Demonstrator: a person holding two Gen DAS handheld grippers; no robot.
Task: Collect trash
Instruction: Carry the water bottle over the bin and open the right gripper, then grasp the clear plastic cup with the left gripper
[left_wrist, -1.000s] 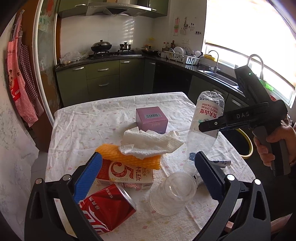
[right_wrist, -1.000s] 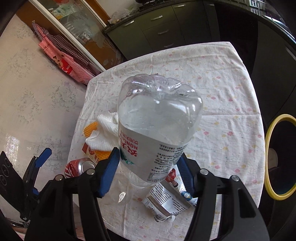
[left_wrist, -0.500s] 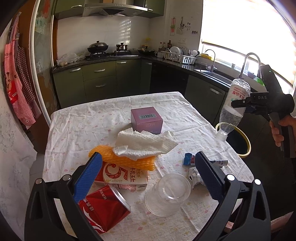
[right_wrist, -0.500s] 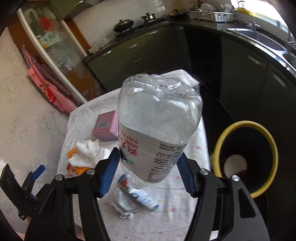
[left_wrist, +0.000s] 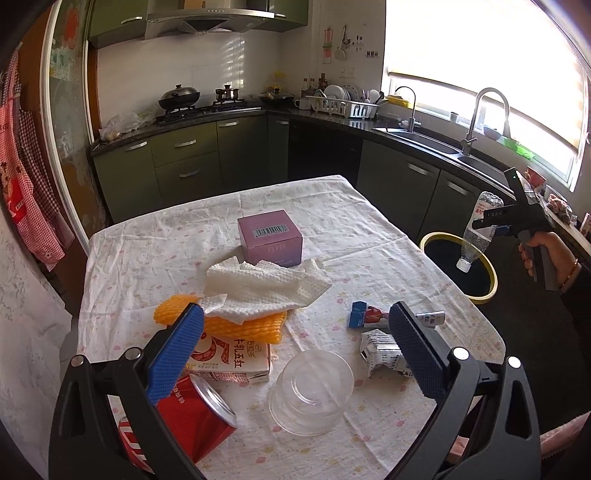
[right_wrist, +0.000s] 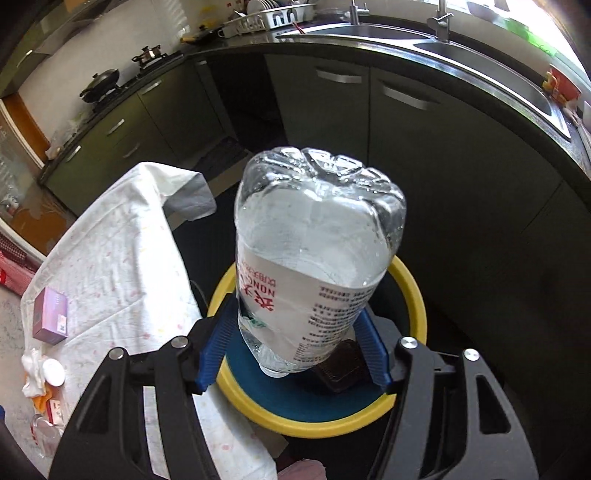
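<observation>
My right gripper is shut on a clear plastic water bottle, held cap-down over the yellow-rimmed trash bin beside the table. The left wrist view shows the same bottle above the bin, with the right gripper around it. My left gripper is open and empty above the table's near edge. Under it lie a red can, a clear plastic cup, a red-and-white carton, an orange foam net, a white paper towel and crumpled wrappers.
A pink box stands mid-table on the flowered cloth. Dark green kitchen cabinets and a counter with a sink run behind and right. The bin holds a dark object.
My right gripper has carried the bottle off the table to the right and now holds it over the bin. My left gripper has stayed open above the near trash.
</observation>
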